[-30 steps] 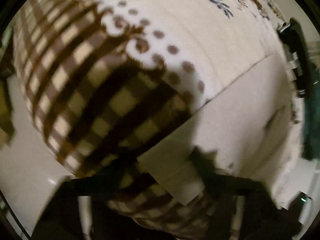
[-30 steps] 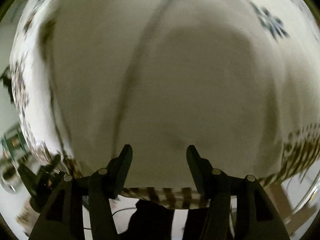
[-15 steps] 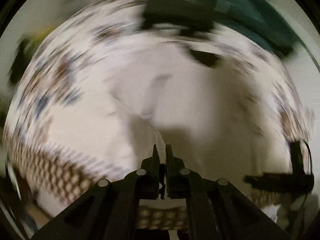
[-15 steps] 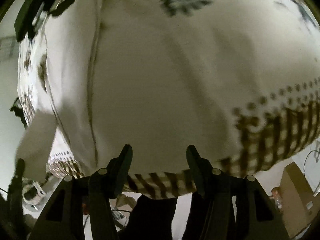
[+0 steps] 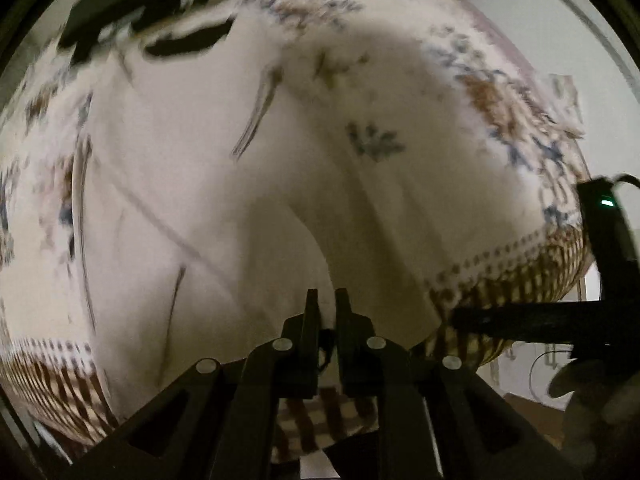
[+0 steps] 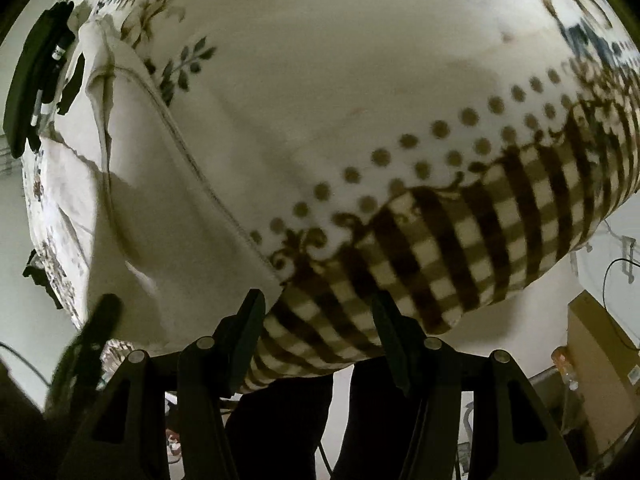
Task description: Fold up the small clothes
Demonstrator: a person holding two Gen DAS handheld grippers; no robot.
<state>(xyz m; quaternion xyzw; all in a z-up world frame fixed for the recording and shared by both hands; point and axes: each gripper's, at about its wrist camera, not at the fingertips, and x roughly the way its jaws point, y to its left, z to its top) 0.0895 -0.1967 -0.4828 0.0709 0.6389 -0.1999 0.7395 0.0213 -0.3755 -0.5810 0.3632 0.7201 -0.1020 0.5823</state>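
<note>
The table (image 6: 460, 216) under its floral cloth with a checked border now fills both views. The white garment (image 5: 224, 216) lies spread on it, and the left tool (image 5: 327, 305), open 1 second ago, is now pinched on a fold of it. The right tool (image 6: 318, 304) stays open above the border, so a fold looks underway.

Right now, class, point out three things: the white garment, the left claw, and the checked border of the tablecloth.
white garment (image 5: 248, 216), left wrist view, on its plain middle.
left claw (image 5: 327, 312), left wrist view, midway between its fingertips, pinching the garment's edge.
checked border (image 6: 460, 248), right wrist view, on the brown-and-cream checks.
</note>
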